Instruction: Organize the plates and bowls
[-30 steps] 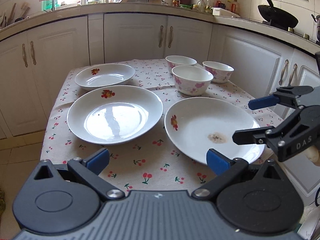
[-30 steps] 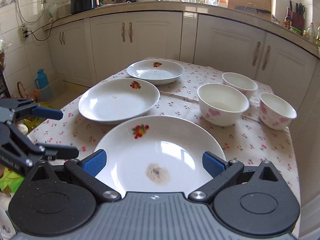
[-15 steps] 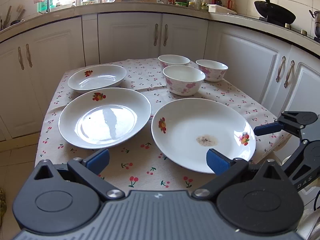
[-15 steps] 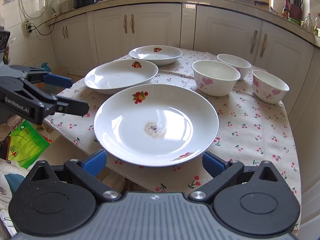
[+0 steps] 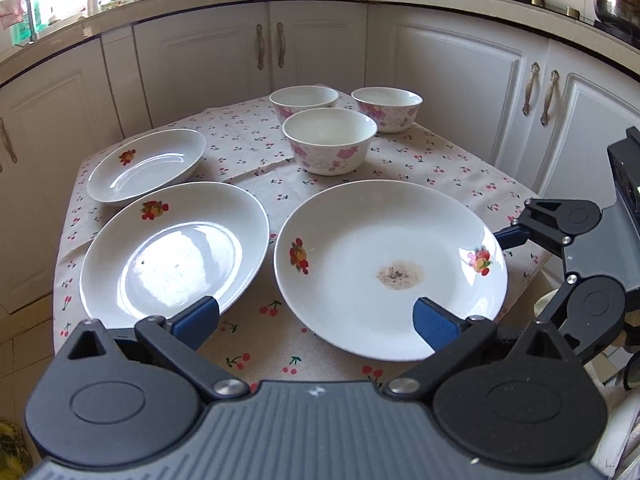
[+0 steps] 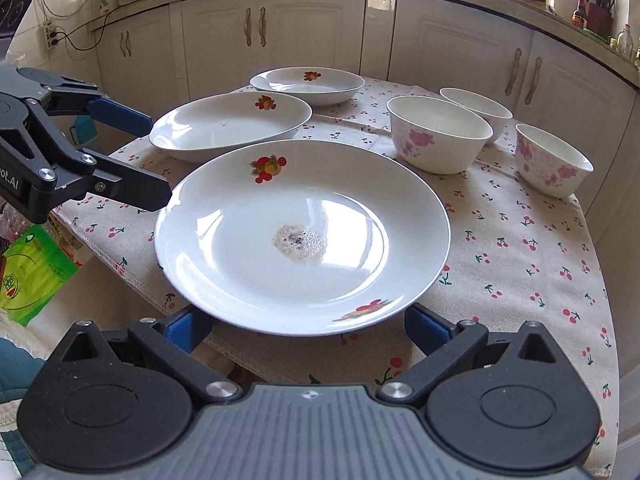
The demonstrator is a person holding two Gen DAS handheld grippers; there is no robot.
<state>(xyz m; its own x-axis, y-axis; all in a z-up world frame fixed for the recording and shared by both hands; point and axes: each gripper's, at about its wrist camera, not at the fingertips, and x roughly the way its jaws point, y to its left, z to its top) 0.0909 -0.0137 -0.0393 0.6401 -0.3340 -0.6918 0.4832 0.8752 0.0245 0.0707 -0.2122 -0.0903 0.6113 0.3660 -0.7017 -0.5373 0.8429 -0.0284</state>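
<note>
Three white plates with fruit prints lie on a cherry-print tablecloth: a large stained plate (image 5: 390, 268) (image 6: 302, 232) nearest, a second plate (image 5: 176, 252) (image 6: 232, 126) to its left, and a smaller deep plate (image 5: 146, 164) (image 6: 308, 84) behind. Three white bowls with pink flowers (image 5: 330, 138) (image 6: 438, 132) stand at the back right. My left gripper (image 5: 316, 320) is open, low at the table's front edge between the two near plates. My right gripper (image 6: 308, 328) is open, its fingers on either side of the stained plate's near rim, just below it.
The small table (image 6: 520, 248) stands in a kitchen corner with white cabinets (image 5: 312, 44) behind. The left gripper shows in the right wrist view (image 6: 132, 156) by the table's left edge. The right gripper shows in the left wrist view (image 5: 516, 236). A green bag (image 6: 28, 272) lies on the floor.
Both grippers have drawn back from over the table to its front edge and dropped lower. The right gripper now sits just under the stained plate's near rim. Plates and bowls have not moved.
</note>
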